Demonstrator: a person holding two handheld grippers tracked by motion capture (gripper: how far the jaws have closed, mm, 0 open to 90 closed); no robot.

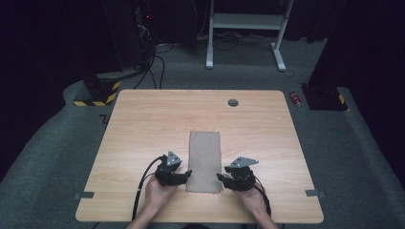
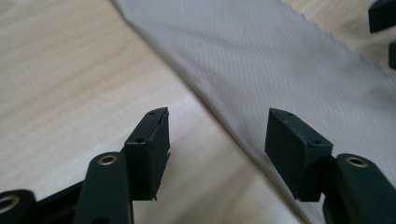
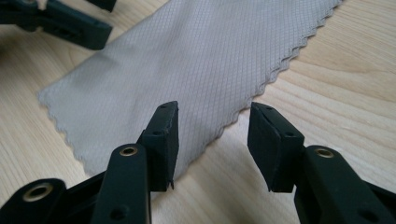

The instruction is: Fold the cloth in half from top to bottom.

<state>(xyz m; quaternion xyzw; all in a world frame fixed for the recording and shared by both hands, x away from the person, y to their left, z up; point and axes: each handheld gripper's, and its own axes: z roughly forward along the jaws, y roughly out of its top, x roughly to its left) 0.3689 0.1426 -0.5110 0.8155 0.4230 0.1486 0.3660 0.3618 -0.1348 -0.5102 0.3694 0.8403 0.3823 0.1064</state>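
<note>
A grey-beige cloth (image 1: 205, 160) lies flat on the wooden table (image 1: 143, 124) as a long narrow strip with scalloped edges, its near end between my two hands. My left gripper (image 1: 186, 175) is at the strip's near left corner. In the left gripper view the left gripper (image 2: 217, 140) stands open above the cloth (image 2: 261, 60), whose straight edge runs between the jaws. My right gripper (image 1: 222, 178) is at the near right corner. In the right gripper view the right gripper (image 3: 214, 137) is open over the cloth's (image 3: 187, 65) zigzag edge, gripping nothing.
A round cable hole (image 1: 233, 102) sits near the table's far edge. Tape strips (image 1: 84, 194) mark the near corners. Behind the table stand a white desk frame (image 1: 246, 21) and dark equipment with cables on the grey carpet.
</note>
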